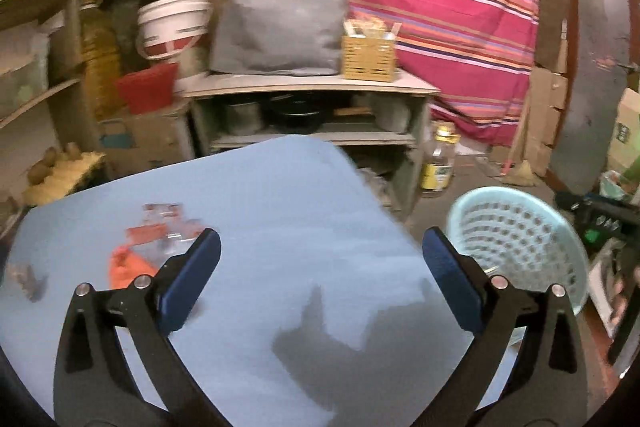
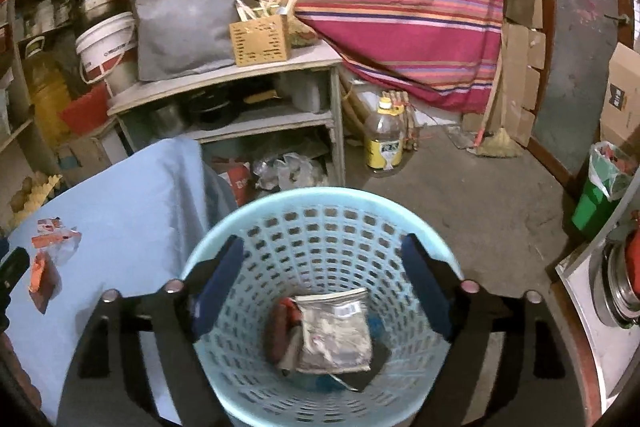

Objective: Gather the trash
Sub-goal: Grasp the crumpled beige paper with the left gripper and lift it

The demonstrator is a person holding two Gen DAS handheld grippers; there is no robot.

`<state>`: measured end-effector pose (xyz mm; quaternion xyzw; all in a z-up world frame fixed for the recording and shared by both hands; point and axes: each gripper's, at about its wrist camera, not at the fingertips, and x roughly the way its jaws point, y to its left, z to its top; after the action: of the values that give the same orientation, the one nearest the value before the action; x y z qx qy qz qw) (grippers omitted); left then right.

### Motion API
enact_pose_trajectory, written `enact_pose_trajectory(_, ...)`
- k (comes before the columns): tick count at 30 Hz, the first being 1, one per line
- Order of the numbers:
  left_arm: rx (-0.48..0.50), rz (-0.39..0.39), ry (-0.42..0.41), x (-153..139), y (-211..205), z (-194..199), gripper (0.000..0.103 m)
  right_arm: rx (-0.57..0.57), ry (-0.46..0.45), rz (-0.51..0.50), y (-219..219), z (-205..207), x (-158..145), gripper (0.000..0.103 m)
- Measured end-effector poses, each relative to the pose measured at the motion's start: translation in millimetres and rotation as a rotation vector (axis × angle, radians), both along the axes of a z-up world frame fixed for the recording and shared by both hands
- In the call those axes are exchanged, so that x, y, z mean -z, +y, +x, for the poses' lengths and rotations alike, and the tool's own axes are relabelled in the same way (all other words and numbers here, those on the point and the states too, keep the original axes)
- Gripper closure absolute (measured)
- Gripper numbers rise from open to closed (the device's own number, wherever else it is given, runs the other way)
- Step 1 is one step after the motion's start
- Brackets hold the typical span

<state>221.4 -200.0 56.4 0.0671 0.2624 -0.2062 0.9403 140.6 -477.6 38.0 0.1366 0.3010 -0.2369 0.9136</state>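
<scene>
Now both claws released, blue tablecloth (image 1: pixel 280 211) w/ wrappers (image 1: pixel 156 239), basket (image 2: pixel 320 211) beside, cluttered storeroom.

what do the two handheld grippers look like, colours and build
Both match: the left gripper and right gripper have black angular linkage arms with round silver pivot pins, each ending in a flat, rounded dark blue finger pad. No cables, markings or sleeves show.

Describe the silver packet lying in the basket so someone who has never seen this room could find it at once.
Start at the blue-covered table; just off its right edge stands a pale blue perforated basket on the concrete floor. At its bottom lies the silver packet, crinkled and flat, directly under the open right gripper. It is the only shiny, pale item there; the wrappers beside it are red and dark.
</scene>
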Motion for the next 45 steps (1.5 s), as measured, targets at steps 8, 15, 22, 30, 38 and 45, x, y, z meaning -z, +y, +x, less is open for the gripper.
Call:
enact_pose_trajectory(8,-0.205,0.035,-0.011,4,114,35,0.005,-0.095,-0.015,0.022,64,36,-1,0.011)
enact_pose_trajectory(15,-0.379,0.035,0.040,15,211,68,0.005,-0.203,-0.001,0.030,135,73,9,0.011)
enact_pose_trajectory(22,-0.492,0.091,0.113,40,282,97,0.005,-0.325,0.032,0.009,212,112,21,0.011)
enact_pose_trajectory(30,-0.509,0.097,0.158,61,322,120,0.005,-0.438,0.045,0.003,277,143,27,0.010)
enact_pose_trajectory(38,-0.500,0.051,0.272,84,342,141,0.024,-0.489,0.072,-0.008,310,158,36,0.010)
enact_pose_trajectory(45,-0.443,0.033,0.290,88,339,142,0.060,-0.540,0.111,-0.049,335,169,44,0.010)
